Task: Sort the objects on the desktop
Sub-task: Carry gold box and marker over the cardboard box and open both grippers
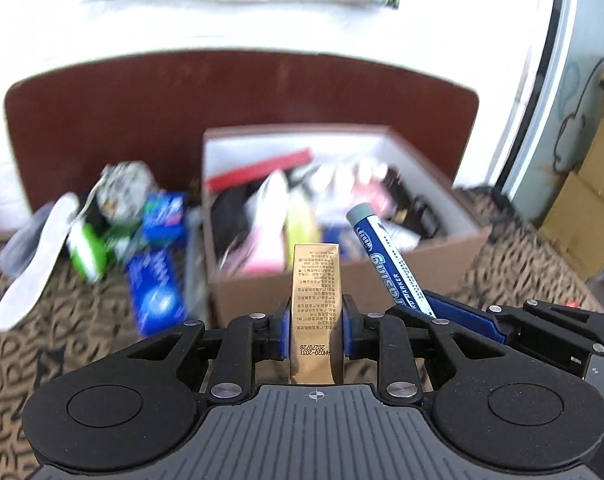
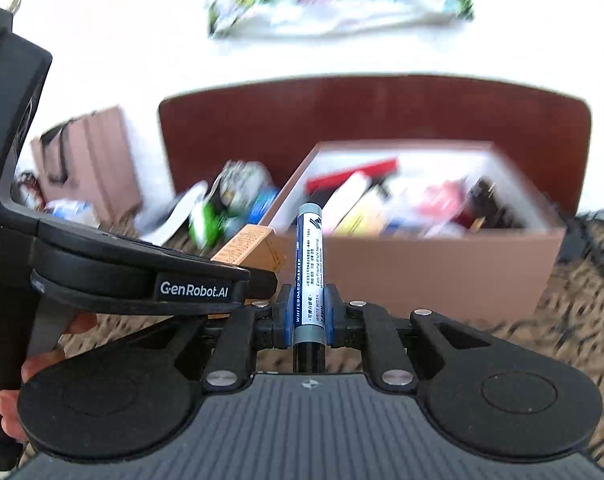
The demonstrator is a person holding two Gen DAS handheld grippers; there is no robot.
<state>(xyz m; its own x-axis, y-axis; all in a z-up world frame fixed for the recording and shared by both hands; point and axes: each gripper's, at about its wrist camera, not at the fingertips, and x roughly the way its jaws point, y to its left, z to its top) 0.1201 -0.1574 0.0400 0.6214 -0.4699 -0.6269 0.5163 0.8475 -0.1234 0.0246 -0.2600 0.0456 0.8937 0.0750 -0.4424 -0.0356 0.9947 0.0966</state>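
Beside the box rim [image 1: 422,256], gold carton [image 1: 316,300] and marker [image 2: 309,264] are clamped.

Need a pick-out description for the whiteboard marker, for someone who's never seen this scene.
Find the brown open box crammed with items on the patterned cloth. Just before it, two tools hold objects up: the right tool grips the marker. It is a round blue-and-white pen with a grey cap; the neighbour is a gold carton.

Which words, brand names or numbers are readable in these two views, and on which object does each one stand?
"GenRobot.AI": on the left gripper body, right wrist view.
"WHITEBOARD MARKER", "WRITE WIDTH": on the blue whiteboard marker held in the right gripper.
"MARKER", plus a large partly hidden word: same marker, left wrist view.
"20220728", upside down, with a code beside it: on the gold box.
Fine print on both, and everything in the cardboard box: too small or blurred.
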